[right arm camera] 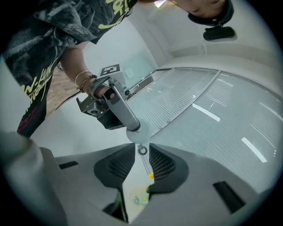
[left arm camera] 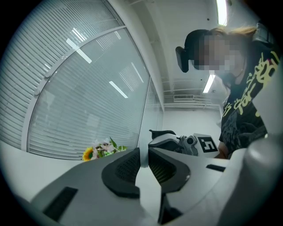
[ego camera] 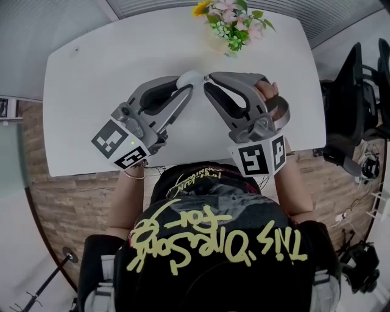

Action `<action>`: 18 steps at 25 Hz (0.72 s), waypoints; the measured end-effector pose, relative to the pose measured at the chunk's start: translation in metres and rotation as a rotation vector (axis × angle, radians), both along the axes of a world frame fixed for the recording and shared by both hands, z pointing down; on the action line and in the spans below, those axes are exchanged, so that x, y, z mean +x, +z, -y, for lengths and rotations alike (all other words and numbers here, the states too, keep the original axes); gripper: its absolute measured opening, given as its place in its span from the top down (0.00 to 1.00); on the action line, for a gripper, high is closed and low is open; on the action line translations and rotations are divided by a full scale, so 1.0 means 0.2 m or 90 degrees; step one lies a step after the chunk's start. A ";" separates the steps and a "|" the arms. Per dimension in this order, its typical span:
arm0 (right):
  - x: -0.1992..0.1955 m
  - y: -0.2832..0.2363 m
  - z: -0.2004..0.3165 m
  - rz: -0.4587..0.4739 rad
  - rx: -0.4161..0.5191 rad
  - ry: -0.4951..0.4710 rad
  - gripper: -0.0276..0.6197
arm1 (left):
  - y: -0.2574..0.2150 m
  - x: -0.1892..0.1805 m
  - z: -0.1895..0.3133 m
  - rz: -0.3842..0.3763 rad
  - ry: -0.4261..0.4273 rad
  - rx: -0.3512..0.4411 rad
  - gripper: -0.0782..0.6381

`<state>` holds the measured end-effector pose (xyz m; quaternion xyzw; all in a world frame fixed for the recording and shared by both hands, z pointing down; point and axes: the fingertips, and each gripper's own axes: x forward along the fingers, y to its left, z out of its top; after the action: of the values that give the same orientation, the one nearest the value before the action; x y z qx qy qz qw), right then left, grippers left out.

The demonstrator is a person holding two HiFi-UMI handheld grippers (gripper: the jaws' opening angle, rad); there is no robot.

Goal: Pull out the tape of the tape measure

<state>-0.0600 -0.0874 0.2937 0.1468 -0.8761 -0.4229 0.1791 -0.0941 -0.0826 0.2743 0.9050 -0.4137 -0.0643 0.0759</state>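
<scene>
**White table, two grippers meeting at the tape measure**

Pale slatted blinds (left arm camera: 79,101) fill one long wall of the room, and strip lights (left arm camera: 221,11) run along the white ceiling. Wood-plank flooring (ego camera: 67,195) lies under the near edge of the table, and dark office chairs (ego camera: 356,91) stand off to the right. The white table (ego camera: 91,91) has rounded corners and is almost bare. A bunch of flowers (ego camera: 234,21), one yellow bloom among pink and green, stands at its far edge.

A person in a black shirt with yellow lettering (ego camera: 207,244) stands at the near edge and holds both grippers above the tabletop. Their tips are angled in to meet over the middle of the table.

The left gripper (left arm camera: 143,152) has its jaws drawn close together, and its dark ribbed pads press on the small white tape measure (right arm camera: 132,133). This round case is held in the air at the jaw tips, clear of the table.

The right gripper (right arm camera: 141,158) points at the case from the other side. Its jaws stand narrow, with a slim gap between the pads. A small ring (right arm camera: 142,150) sits just beside the case in the mouth of that gap. A thin pale strip (right arm camera: 146,164) runs back from the ring along one pad. Bare tabletop shows between the strip and the other pad, so the pads are not pressing on the strip.
</scene>
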 end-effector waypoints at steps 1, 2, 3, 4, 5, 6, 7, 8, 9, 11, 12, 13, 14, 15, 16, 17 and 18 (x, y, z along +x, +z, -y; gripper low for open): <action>0.00 0.00 -0.01 0.002 0.000 -0.002 0.83 | 0.00 0.00 0.00 -0.002 0.000 -0.002 0.81; -0.01 0.00 -0.01 0.005 0.001 -0.005 0.82 | 0.01 0.00 0.00 -0.003 0.001 -0.004 0.81; -0.01 0.00 -0.02 0.008 0.003 -0.007 0.80 | 0.01 0.00 0.00 -0.004 0.003 -0.005 0.81; -0.02 -0.01 -0.03 0.011 0.007 -0.010 0.76 | 0.01 0.00 0.00 -0.005 0.004 -0.006 0.81; -0.03 -0.01 -0.03 0.011 0.012 -0.012 0.73 | 0.01 0.01 0.00 -0.006 0.005 -0.006 0.81; -0.04 -0.02 -0.04 0.009 0.019 -0.014 0.71 | 0.01 0.01 0.00 -0.006 0.005 -0.005 0.81; -0.04 -0.01 -0.04 0.005 0.026 -0.015 0.70 | 0.01 0.01 0.00 -0.006 0.005 -0.005 0.81; -0.05 -0.01 -0.04 0.001 0.032 -0.016 0.70 | 0.01 0.01 0.01 -0.007 0.005 -0.006 0.81; -0.05 -0.01 -0.04 0.000 0.037 -0.016 0.70 | 0.01 0.01 0.01 -0.008 0.005 -0.006 0.81; -0.05 -0.02 -0.04 0.003 0.046 -0.014 0.70 | 0.00 0.00 0.01 -0.012 0.004 -0.007 0.81; -0.05 -0.02 -0.03 0.005 0.050 -0.012 0.70 | 0.00 0.00 0.01 -0.013 0.003 -0.007 0.81; -0.05 -0.03 -0.03 0.006 0.054 -0.011 0.69 | 0.00 0.01 0.02 -0.012 0.002 -0.008 0.81; -0.05 -0.03 -0.03 0.006 0.058 -0.011 0.67 | 0.00 0.01 0.02 -0.012 0.002 -0.009 0.81; -0.04 -0.03 -0.03 0.005 0.061 -0.012 0.66 | 0.00 0.02 0.02 -0.011 0.002 -0.010 0.81; -0.04 -0.03 -0.03 0.003 0.065 -0.013 0.66 | 0.00 0.02 0.03 -0.011 0.001 -0.011 0.81; -0.04 -0.03 -0.03 0.000 0.068 -0.015 0.66 | 0.00 0.03 0.03 -0.010 0.001 -0.012 0.81; -0.04 -0.02 -0.03 -0.002 0.071 -0.016 0.66 | 0.00 0.04 0.03 -0.010 0.002 -0.013 0.81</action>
<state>-0.0677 -0.0814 0.2888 0.1448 -0.8529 -0.4733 0.1663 -0.0868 -0.0892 0.2741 0.9044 -0.4120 -0.0672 0.0883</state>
